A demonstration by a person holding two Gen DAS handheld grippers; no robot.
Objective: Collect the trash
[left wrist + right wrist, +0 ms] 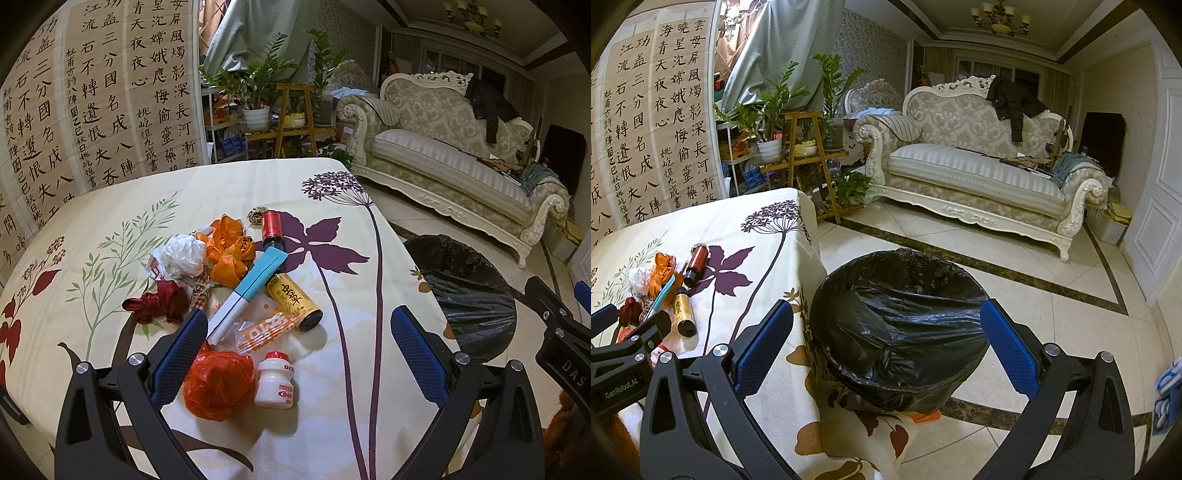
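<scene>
Hovering over the flower-printed tablecloth (332,424), my left gripper (299,350) has its blue-padded jaws spread wide and empty. Between them, low in the left wrist frame, sit a crumpled red plastic bag (218,384) and a small white yogurt-drink bottle (274,380). Above those, mid-frame, lie a yellow can (295,302), a teal-and-white flat box (245,291), an orange wrapper (229,251) and a red-labelled dark bottle (271,229). My right gripper (886,343), also wide and empty, frames the black-lined trash bin (897,325) on the tiled floor just beside the table edge, centre of its view.
</scene>
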